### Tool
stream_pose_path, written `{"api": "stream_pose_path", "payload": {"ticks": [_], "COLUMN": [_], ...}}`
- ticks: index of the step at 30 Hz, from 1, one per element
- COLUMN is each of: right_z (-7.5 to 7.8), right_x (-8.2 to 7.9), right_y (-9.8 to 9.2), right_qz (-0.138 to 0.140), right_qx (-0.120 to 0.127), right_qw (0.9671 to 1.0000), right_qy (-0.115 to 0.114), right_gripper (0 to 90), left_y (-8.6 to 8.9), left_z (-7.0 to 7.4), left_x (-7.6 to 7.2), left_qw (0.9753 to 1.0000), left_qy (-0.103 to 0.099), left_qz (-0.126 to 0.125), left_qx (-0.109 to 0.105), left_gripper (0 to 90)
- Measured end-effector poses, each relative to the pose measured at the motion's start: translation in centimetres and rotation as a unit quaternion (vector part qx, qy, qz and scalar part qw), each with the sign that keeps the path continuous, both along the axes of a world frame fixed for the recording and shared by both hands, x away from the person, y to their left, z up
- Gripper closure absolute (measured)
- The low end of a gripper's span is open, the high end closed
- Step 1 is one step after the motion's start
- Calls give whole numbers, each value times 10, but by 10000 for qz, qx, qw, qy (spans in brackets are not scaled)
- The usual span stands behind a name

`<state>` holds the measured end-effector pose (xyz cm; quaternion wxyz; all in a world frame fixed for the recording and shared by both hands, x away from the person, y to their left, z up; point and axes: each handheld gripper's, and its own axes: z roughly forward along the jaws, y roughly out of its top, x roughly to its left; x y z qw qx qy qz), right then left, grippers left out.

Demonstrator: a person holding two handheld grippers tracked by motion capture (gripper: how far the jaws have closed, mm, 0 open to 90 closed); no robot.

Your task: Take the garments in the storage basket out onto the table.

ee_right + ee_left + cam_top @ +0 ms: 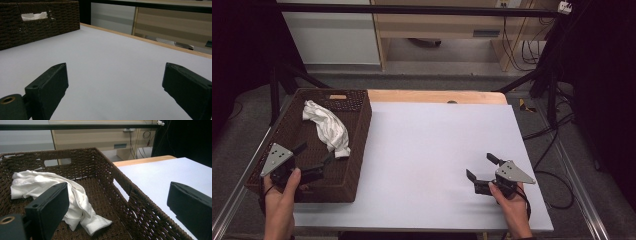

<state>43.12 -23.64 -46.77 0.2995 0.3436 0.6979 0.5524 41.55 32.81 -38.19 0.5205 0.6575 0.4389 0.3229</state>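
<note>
Tongs on the left [316, 159] hang spread and empty over the near end of the dark brown woven wicker basket [360, 150], one jaw seemingly past its right wall. Inside, just beyond them, lies a crumpled white cloth [328, 125]. Right tongs [482, 166], also spread, hover over the pale grey tabletop [427, 150].

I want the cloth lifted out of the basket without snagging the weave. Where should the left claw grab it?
Probably the bunched middle of the cloth, coming straight down from above. The basket walls block a sideways approach, and the crumpled ridge stands higher than the flat tail near the left claw, so the open jaws could close on fabric above the wicker floor.
</note>
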Motion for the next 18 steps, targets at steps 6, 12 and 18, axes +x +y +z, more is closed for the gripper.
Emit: {"api": "stream_pose_path", "payload": {"ticks": [6,12,18], "right_z": [1,1,2], "right_x": [-1,-1,-1], "right_y": [-1,-2,-2], "right_qz": [-9,-27,-28], "right_qx": [54,75,101], "right_qw": [10000,10000,9999], "right_qy": [-7,15,8], "right_gripper": [68,67,66], "left_y": [0,1,1], "left_z": [0,0,2], "left_x": [0,0,-2], "left_qw": [10000,10000,10000], "left_qy": [7,-6,-18], "left_qz": [4,1,19], "left_qx": [4,-15,-45], "left_gripper": [37,37,37]}}
